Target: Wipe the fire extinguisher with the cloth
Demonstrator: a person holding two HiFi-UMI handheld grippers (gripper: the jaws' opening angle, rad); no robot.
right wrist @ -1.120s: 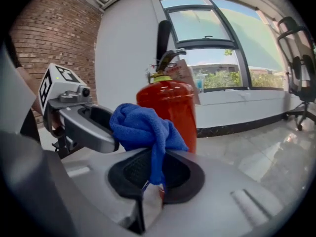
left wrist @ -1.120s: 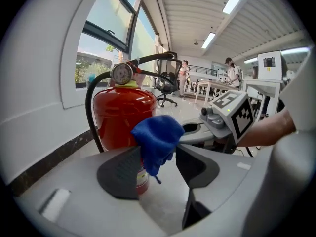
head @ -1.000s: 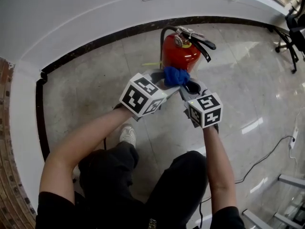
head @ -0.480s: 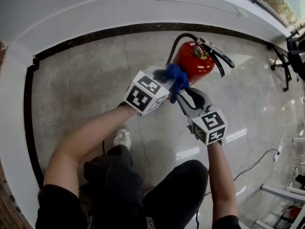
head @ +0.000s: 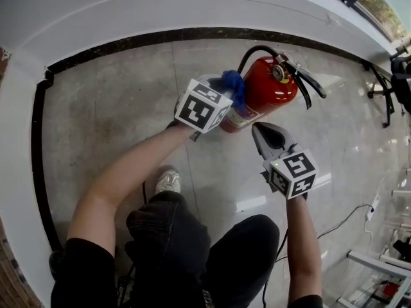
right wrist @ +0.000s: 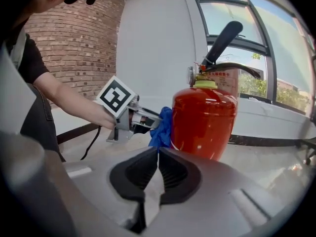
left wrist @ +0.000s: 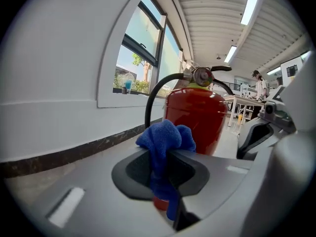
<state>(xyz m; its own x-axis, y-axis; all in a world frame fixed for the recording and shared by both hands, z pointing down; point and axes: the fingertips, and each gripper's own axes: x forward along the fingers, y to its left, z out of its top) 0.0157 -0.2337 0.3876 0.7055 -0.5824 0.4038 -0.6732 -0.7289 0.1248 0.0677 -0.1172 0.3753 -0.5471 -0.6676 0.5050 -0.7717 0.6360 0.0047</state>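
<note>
From the head view, your left gripper (head: 225,90) has the blue cloth (head: 234,84) up against the left shoulder of the red fire extinguisher (head: 266,92). The extinguisher stands on the polished floor (head: 115,101) near the base of the wall. Your right gripper (head: 256,128) hangs just beside the cylinder's lower side, apart from it.

In the left gripper view, the jaws have just been closing and now pinch the cloth (left wrist: 163,137). It bunches above the pads and trails down between them. The extinguisher (left wrist: 197,117) rises right behind it, with its black hose (left wrist: 152,95) arching up to the valve.

In the right gripper view, your right gripper (right wrist: 158,154) has just snapped its jaws together, pads meeting with nothing between them. Ahead stands the extinguisher (right wrist: 205,122), its black lever pointing up. On its left, the cloth (right wrist: 163,127) touches the red body, held there by your left gripper (right wrist: 148,120).
</note>
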